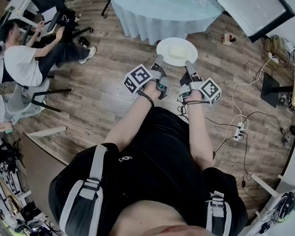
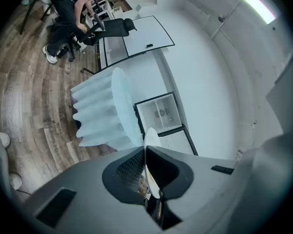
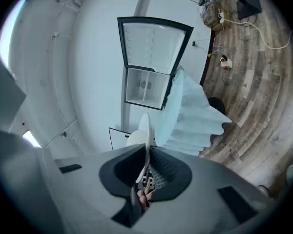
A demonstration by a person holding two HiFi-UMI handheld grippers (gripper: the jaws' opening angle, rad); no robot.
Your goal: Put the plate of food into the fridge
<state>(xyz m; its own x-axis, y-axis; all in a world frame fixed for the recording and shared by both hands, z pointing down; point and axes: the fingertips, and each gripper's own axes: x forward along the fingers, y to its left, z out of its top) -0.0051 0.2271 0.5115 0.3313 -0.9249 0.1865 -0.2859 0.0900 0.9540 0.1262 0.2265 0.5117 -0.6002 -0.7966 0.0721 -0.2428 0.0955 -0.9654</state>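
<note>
A white plate (image 1: 177,51) with pale food (image 1: 179,48) on it is held level above the wood floor, between both grippers. My left gripper (image 1: 159,61) is shut on the plate's left rim (image 2: 151,145), and my right gripper (image 1: 189,65) is shut on its right rim (image 3: 144,130). The plate shows edge-on in both gripper views. Ahead stands the white fridge (image 3: 145,89) with its door (image 3: 154,45) swung open; its bare shelves (image 2: 161,113) are visible inside.
A round table (image 1: 162,6) with a pale blue pleated cloth stands between me and the fridge. A person (image 1: 32,58) sits on a chair at the left. Cables and a power strip (image 1: 239,130) lie on the floor at the right.
</note>
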